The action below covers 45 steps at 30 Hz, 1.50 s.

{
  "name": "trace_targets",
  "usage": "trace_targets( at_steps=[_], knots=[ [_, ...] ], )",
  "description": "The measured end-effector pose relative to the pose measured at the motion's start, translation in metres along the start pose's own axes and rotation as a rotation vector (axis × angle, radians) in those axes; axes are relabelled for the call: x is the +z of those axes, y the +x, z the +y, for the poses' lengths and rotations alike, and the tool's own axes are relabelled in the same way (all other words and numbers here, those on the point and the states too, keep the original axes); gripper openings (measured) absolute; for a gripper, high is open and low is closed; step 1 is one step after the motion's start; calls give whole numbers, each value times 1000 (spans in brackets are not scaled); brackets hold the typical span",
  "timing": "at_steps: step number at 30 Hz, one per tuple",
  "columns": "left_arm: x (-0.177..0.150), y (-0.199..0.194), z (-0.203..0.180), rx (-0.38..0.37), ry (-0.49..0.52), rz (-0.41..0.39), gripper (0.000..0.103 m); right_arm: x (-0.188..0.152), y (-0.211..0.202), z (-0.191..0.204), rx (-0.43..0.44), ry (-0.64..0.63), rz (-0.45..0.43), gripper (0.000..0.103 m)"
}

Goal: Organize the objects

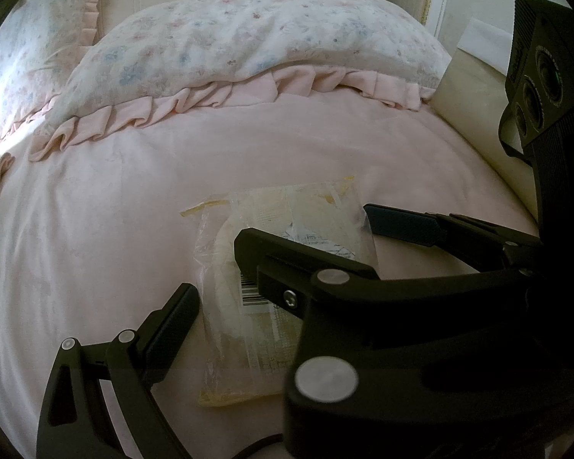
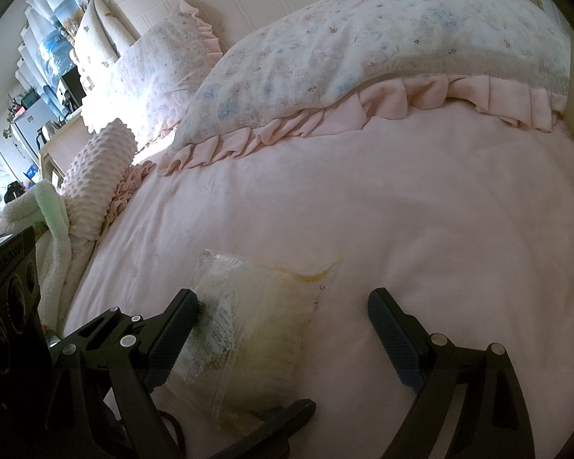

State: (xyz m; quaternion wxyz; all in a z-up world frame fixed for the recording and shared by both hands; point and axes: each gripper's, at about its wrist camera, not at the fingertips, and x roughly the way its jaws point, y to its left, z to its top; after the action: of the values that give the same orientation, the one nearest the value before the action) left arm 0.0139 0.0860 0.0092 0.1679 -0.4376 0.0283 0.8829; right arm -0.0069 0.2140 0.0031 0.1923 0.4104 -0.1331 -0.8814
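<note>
A clear plastic bag (image 1: 248,306) lies flat on the pink bedspread (image 1: 95,229), well short of the floral pillow (image 1: 248,38) with its pink ruffle. The bag is crinkled and see-through, with pale cream and yellowish contents, a white label with a barcode and printed text, and a yellow strip along its far edge. In the right wrist view the same bag (image 2: 248,329) shows fine print along its near-left side.

The left gripper (image 1: 287,298) is angled down toward the bag, jaws wide apart, with nothing clamped; its left finger stands just beside the bag's left edge, and its right side is hidden behind the other tool. The right gripper (image 2: 283,336) also tilts down, jaws wide apart and gripping nothing; its left finger (image 2: 172,340) is at the bag's left edge, whether touching cannot be told, and its right finger stands apart over bare bedspread. In the left wrist view one finger of the right gripper (image 1: 317,237) crosses over the bag.

Left of the pillow lie a second floral pillow (image 2: 153,72) and a bumpy pink roll (image 2: 95,176).
</note>
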Motion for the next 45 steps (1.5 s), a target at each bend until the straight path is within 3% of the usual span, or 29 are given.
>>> trace_targets(
  at_steps=[26,29,33,36,45],
  knots=[
    [1,1,3,-18,-10,-6,96,2,1,5,-27,-21,5,90],
    [0,0,5,-32,-18,-13,96,2,1,6,-33,-28,6,85],
    [-1,-3,12,-69,-37,-21,96,3,2,11,-17,-49,6,63],
    [-2,-4,12,-77,-34,-22,96,3,3,11,7,-29,2,56],
    [-1,-4,13,-91,-36,-21,99,4,4,7,41,11,4,52]
  ],
)
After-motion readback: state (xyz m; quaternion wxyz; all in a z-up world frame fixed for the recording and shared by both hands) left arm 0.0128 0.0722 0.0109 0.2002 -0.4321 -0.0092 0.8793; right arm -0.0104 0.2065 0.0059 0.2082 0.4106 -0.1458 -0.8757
